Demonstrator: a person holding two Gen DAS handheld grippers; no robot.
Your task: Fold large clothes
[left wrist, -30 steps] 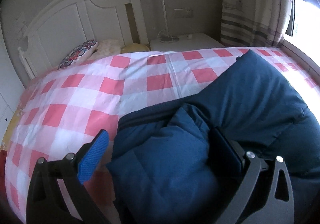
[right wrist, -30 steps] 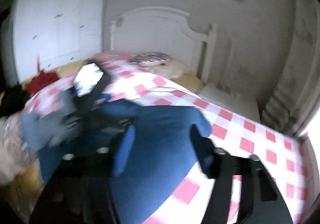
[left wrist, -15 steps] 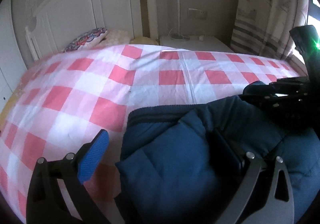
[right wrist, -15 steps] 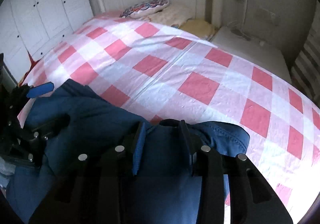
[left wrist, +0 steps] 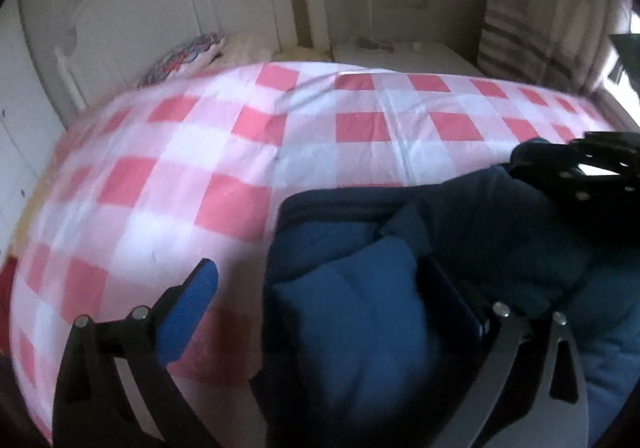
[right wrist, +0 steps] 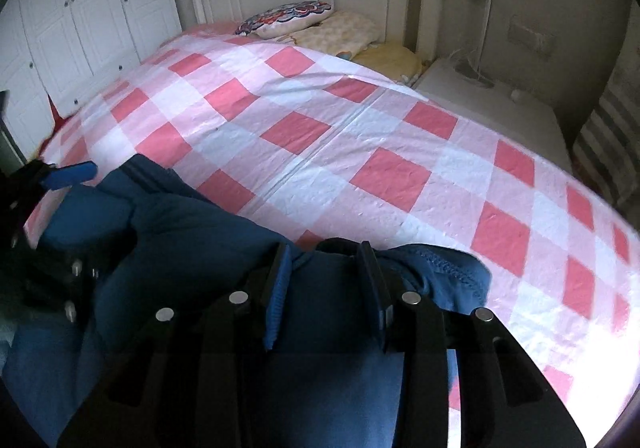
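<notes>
**Inspector A:** Garment's position?

**Inspector B:** The navy padded jacket point(right wrist: 192, 248) lies bunched at the near edge of the pink-checked bedspread point(right wrist: 340, 151).

**Inspector A:** Right gripper point(right wrist: 326, 280)?

**Inspector B:** Jaws have just been closing; they are narrowed onto a fold of jacket fabric and pinch it.

**Inspector A:** Left gripper point(left wrist: 320, 300)?

**Inspector B:** Jaws spread wide. One blue pad point(left wrist: 188, 312) stands over the bedspread, clear of the cloth; the other is pressed into the jacket. Nothing gripped.
</notes>
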